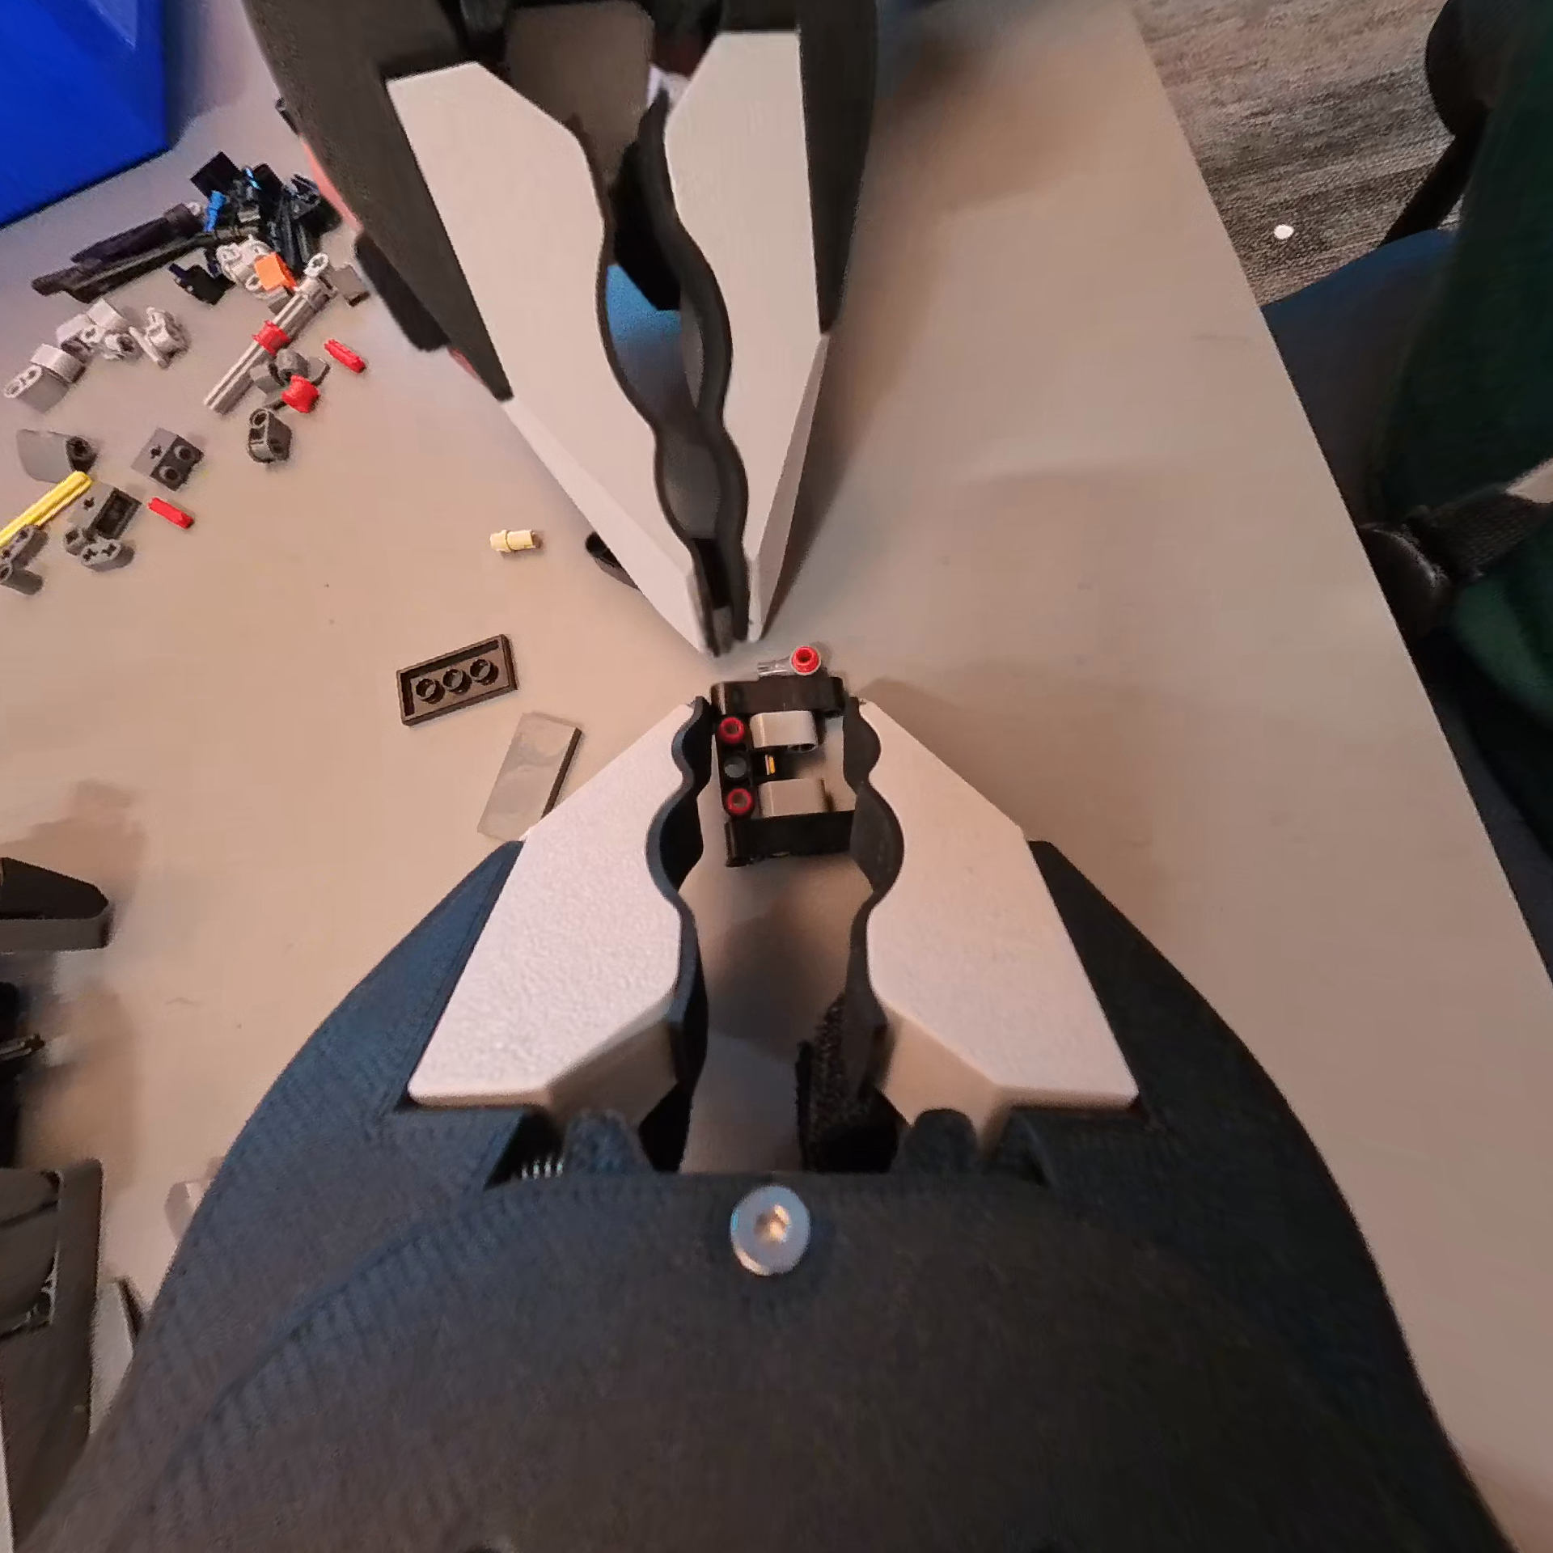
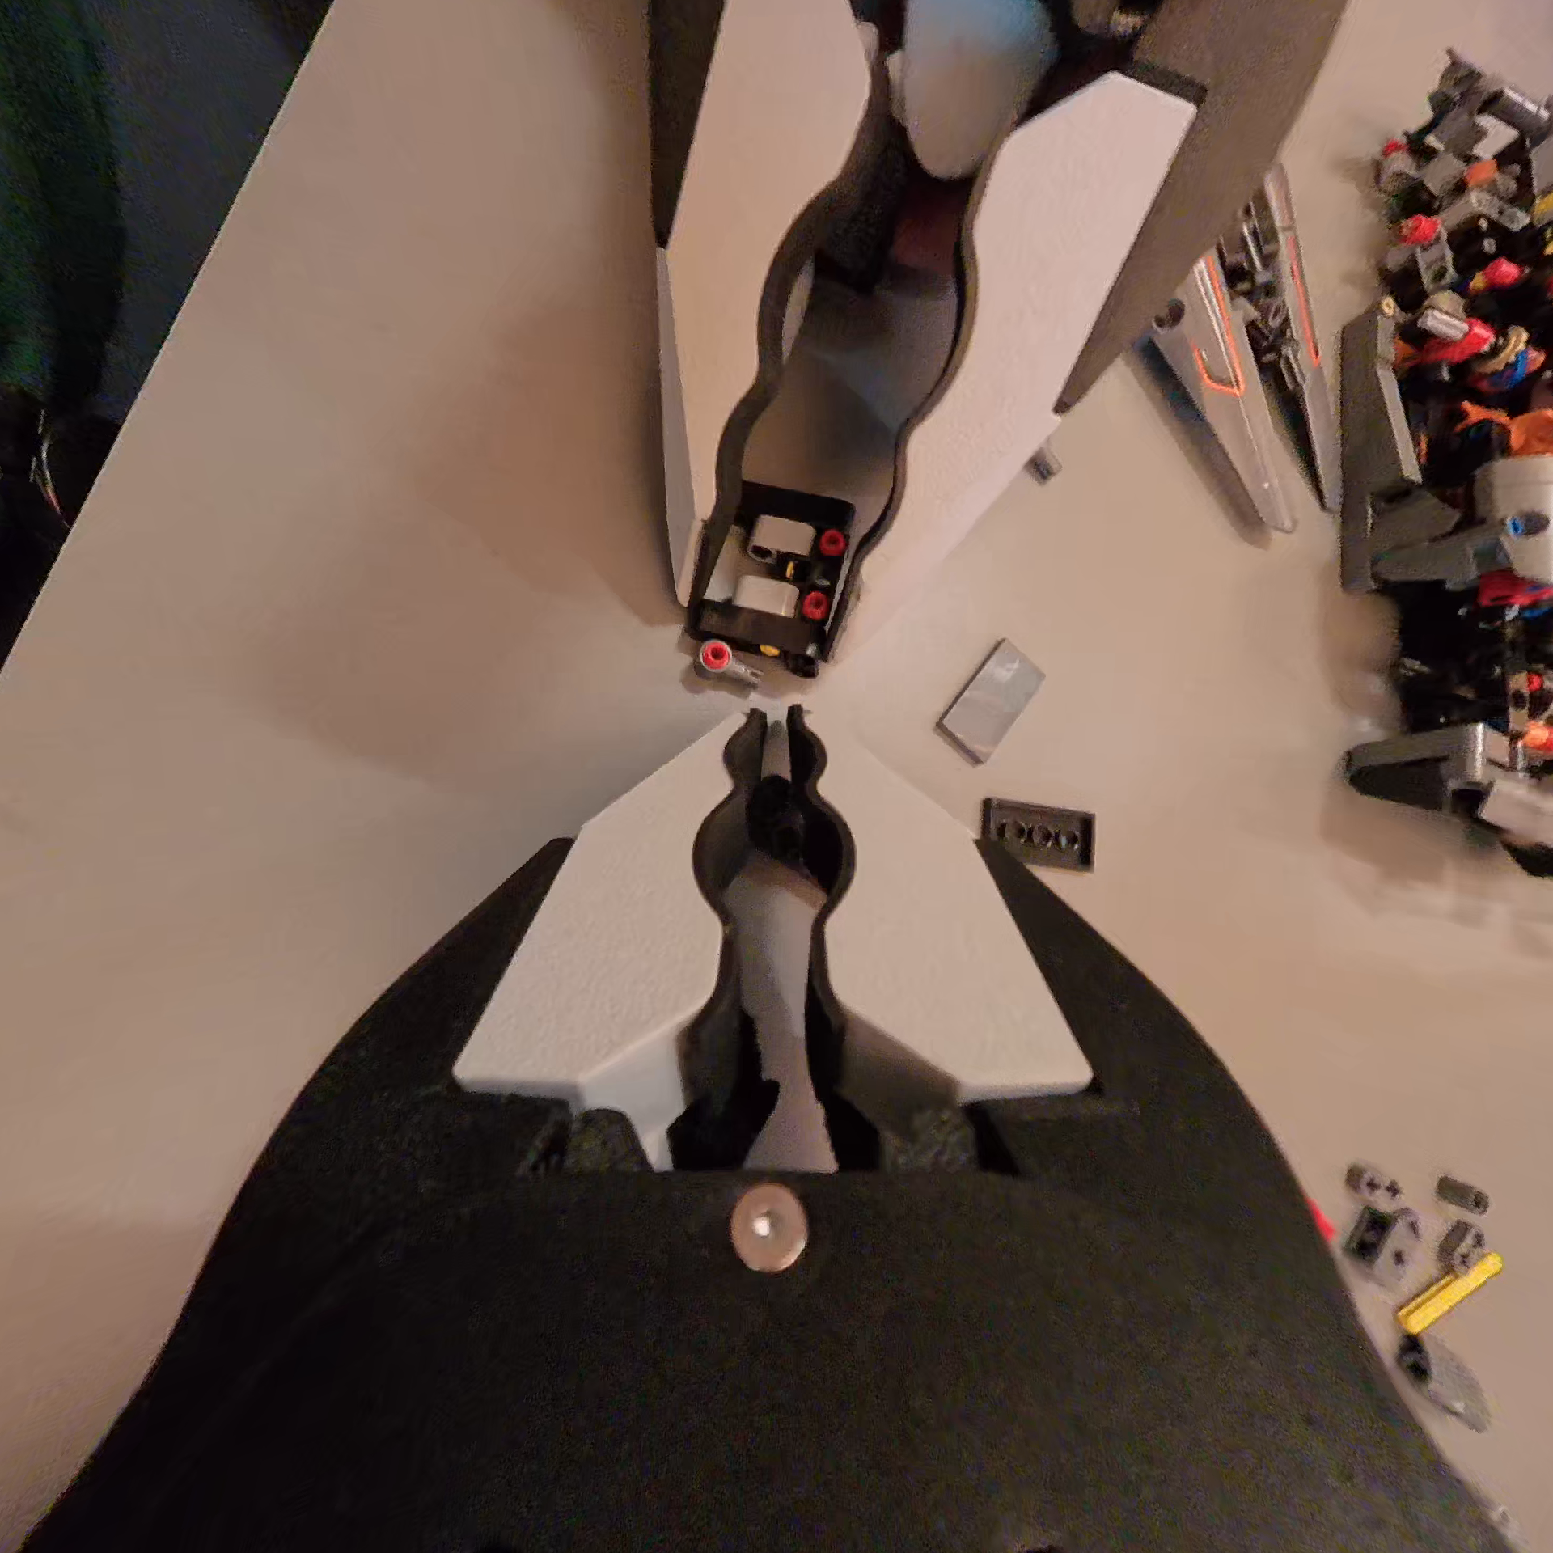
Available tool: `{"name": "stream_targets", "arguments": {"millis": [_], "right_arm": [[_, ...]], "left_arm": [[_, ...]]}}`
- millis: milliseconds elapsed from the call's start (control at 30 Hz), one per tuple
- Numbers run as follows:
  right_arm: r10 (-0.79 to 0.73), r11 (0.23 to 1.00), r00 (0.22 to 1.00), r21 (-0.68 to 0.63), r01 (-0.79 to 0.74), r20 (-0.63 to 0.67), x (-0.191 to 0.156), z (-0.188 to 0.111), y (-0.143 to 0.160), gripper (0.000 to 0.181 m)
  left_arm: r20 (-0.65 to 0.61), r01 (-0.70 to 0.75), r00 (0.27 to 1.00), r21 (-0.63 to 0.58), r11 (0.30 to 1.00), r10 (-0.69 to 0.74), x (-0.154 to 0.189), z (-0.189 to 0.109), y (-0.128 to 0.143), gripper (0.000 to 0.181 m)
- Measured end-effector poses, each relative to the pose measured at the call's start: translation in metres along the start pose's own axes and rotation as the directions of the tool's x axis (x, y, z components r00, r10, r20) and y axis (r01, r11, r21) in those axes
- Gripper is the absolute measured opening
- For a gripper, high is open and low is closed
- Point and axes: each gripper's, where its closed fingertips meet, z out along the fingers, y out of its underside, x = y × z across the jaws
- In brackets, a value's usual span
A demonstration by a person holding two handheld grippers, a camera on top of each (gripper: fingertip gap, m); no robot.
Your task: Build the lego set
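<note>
the left claw [image 1: 777,714] is clamped on a small black lego frame [image 1: 777,781] with red pins and grey blocks, held just above the pale worktop [image 1: 1050,521]. the right claw [image 2: 775,714] faces it tip to tip, its fingers nearly together around a small black piece [image 2: 777,819]. loose lego parts [image 1: 168,353] lie well apart to the side.

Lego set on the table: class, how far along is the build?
Done: a small black frame carries grey and red pieces. In hand: the left hand-held gripper clamps that frame; the right hand-held gripper is nearly shut, seemingly empty, beside a red-capped pin. Left: many loose pieces lie unattached.
</note>
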Motion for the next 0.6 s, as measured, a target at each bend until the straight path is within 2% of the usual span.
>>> {"name": "stream_targets", "arguments": {"millis": [100, 167, 267, 400, 600], "right_arm": [[0.074, 0.997, 0.997, -0.013, -0.074, 0.0, 0.001, -0.009, 0.004, 0.01], [0.126, 0.992, 0.992, 0.01, -0.126, 0.008, -0.001, -0.016, -0.003, 0.01], [0.176, 0.984, 0.984, -0.022, -0.176, 0.009, -0.009, -0.016, -0.01, 0.014], [0.239, 0.97, 0.968, -0.02, -0.241, -0.079, -0.011, -0.013, -0.018, 0.015], [0.311, 0.945, 0.937, -0.048, -0.323, -0.16, -0.012, 0.0, -0.011, 0.018]], "left_arm": [[-0.019, 0.015, 1.0, -0.001, 1.0, -0.015, 0.003, -0.003, 0.001, 0.029], [-0.033, 0.036, 0.999, -0.005, 0.999, -0.036, 0.005, -0.007, 0.004, 0.029], [-0.046, 0.072, 0.996, -0.019, 0.997, -0.073, 0.008, -0.009, 0.01, 0.03], [0.009, 0.045, 0.999, -0.038, 0.998, -0.045, 0.006, -0.013, 0.011, 0.031], [0.045, 0.034, 0.998, -0.021, 0.999, -0.033, 0.007, -0.02, 0.005, 0.039]]}}
